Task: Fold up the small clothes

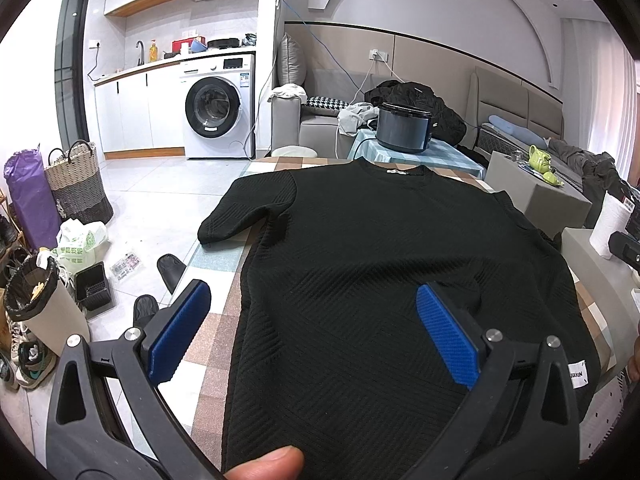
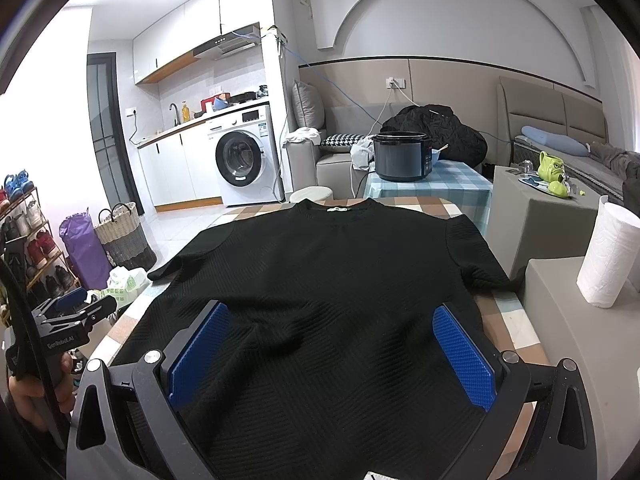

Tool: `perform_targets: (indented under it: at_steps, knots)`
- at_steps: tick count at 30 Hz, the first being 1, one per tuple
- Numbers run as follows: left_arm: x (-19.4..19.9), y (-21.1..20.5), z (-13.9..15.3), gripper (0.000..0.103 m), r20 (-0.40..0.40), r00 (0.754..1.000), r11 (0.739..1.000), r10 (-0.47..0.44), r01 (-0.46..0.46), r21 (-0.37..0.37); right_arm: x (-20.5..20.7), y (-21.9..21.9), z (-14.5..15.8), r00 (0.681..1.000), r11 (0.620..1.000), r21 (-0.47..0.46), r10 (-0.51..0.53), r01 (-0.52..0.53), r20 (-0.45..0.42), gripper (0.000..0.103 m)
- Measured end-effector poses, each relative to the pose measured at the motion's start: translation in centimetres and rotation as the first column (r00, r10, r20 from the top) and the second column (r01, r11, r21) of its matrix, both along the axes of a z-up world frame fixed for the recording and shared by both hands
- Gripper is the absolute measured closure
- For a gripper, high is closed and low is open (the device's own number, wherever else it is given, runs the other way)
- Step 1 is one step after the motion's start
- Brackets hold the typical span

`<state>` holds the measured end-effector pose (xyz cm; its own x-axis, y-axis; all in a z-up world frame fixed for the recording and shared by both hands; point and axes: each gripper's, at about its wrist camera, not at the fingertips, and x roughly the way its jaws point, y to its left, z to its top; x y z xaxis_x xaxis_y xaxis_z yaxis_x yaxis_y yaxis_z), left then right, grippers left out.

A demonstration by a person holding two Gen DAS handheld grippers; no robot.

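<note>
A black ribbed short-sleeved top (image 1: 360, 264) (image 2: 328, 280) lies spread flat on a table with a checked cloth (image 1: 212, 344) (image 2: 508, 320), collar at the far end. Its left sleeve (image 1: 240, 212) hangs over the table's left edge. My left gripper (image 1: 314, 300) stands open above the lower left part of the top, blue pads wide apart, nothing between them. My right gripper (image 2: 332, 316) is open too, over the lower middle of the top, where the fabric shows a slight wrinkle. A thumb (image 1: 268, 464) shows at the bottom of the left wrist view.
A dark rice cooker (image 2: 402, 156) sits on a small table beyond the far end. A paper towel roll (image 2: 608, 256) stands on a grey block to the right. On the floor at left are a woven basket (image 1: 78, 184), bags, a bin (image 1: 40, 304) and shoes.
</note>
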<state>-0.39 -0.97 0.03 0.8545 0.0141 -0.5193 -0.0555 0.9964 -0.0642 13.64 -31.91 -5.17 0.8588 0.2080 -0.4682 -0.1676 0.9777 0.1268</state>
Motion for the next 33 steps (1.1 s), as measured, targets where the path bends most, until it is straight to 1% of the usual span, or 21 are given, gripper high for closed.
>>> perform_targets:
  at_steps: [4,7,11,14,16,18,20,22,24,26,29,31,33]
  knots:
    - [0.0,0.0,0.0,0.001,0.000,1.000,1.000,0.000,0.000,-0.001,0.0,0.0,0.0,1.000,1.000,-0.001,-0.002,0.002,0.001,0.000]
    - [0.0,0.2,0.3,0.001,0.004,1.000,1.000,0.017,-0.017,0.001,0.0,-0.1,0.1,1.000,1.000,0.006,-0.002,0.002,-0.001,0.000]
    - [0.3,0.6,0.4,0.001,0.010,0.999,0.999,0.036,-0.036,-0.007,0.3,-0.5,-0.1,1.000,0.999,0.039,-0.018,0.018,-0.011,0.000]
    - [1.0,1.1,0.2,0.001,-0.012,0.999,0.999,0.040,-0.040,-0.024,0.6,-0.9,-0.4,1.000,0.998,0.055,-0.022,0.024,-0.022,0.000]
    - [1.6,1.8,0.0,0.001,-0.026,0.999,0.998,0.041,-0.042,-0.045,0.8,-1.5,-0.6,0.999,0.996,0.079,-0.032,0.035,-0.029,0.000]
    - [2.4,2.7,-0.5,0.001,-0.033,0.999,0.997,0.041,-0.043,-0.062,1.3,-2.3,-0.8,0.999,0.992,0.125,-0.029,0.034,-0.044,0.000]
    - [3.1,3.4,-0.7,0.001,-0.041,0.998,0.996,0.041,-0.044,-0.080,1.8,-3.2,-1.2,0.998,0.984,0.172,-0.033,0.041,-0.052,0.000]
    - [4.0,4.1,-0.8,0.001,-0.046,0.998,0.994,0.037,-0.041,-0.098,2.7,-4.1,-1.7,0.995,0.976,0.212,-0.029,0.047,-0.091,0.000]
    - [5.1,4.8,-1.0,0.001,-0.043,0.999,0.991,0.019,-0.024,-0.133,3.9,-5.1,-2.4,0.986,0.966,0.238,-0.071,0.106,-0.151,0.000]
    - [5.9,5.3,-1.4,0.001,-0.039,0.999,0.989,0.013,-0.019,-0.145,4.9,-6.3,-2.7,0.979,0.954,0.260,-0.101,0.146,-0.178,0.000]
    - [7.7,5.6,-2.2,0.001,-0.058,0.998,0.992,0.011,-0.018,-0.123,6.5,-8.2,-3.6,0.967,0.924,0.327,-0.128,0.197,-0.222,0.000]
    - [9.0,5.5,-2.8,0.001,-0.084,0.996,0.996,0.014,-0.022,-0.092,7.4,-9.5,-4.0,0.953,0.905,0.344,-0.169,0.252,-0.253,0.000]
    - [10.0,5.4,-3.2,0.001,-0.092,0.996,0.997,0.020,-0.027,-0.077,8.7,-11.0,-4.4,0.938,0.883,0.365,-0.197,0.296,-0.284,0.000]
